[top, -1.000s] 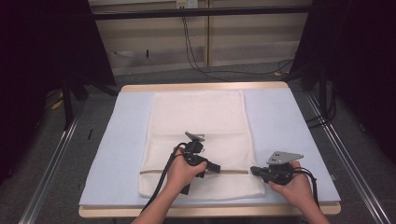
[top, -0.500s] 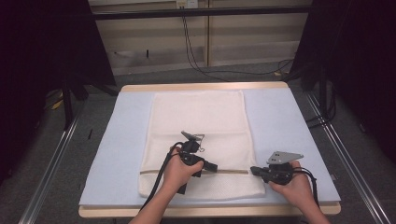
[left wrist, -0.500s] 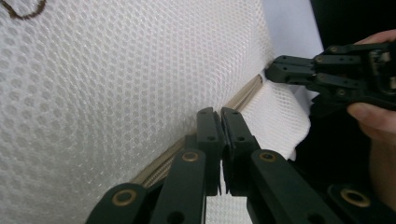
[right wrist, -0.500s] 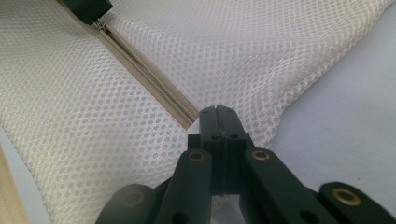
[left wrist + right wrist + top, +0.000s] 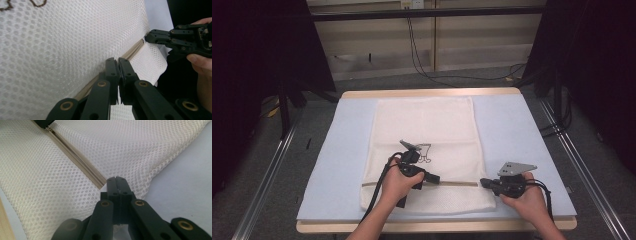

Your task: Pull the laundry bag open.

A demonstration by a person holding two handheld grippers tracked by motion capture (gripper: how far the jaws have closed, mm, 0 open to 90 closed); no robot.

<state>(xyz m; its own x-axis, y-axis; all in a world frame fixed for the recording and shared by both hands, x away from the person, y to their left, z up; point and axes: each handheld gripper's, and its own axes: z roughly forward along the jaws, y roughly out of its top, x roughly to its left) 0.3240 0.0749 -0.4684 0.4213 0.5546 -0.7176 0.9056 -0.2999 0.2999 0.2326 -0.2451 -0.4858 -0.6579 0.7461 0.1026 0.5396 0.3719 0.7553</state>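
On mesh bag (image 5: 422, 130): both claws, clamped.

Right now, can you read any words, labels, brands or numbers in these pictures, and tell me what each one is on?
No text can be read.
Dark print on the white mesh laundry bag, beside the left gripper: a small mark, too small and blurred to read; the left gripper view cuts it off.

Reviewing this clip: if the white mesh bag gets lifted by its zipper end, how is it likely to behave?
The mesh bag would probably sag and fold rather than hold its shape: its open netting already buckles at the corner by the right gripper. It looks light, lying thin and flat. The zipper is likely the firmest line, so the left gripper pulling along it may bunch the mesh.
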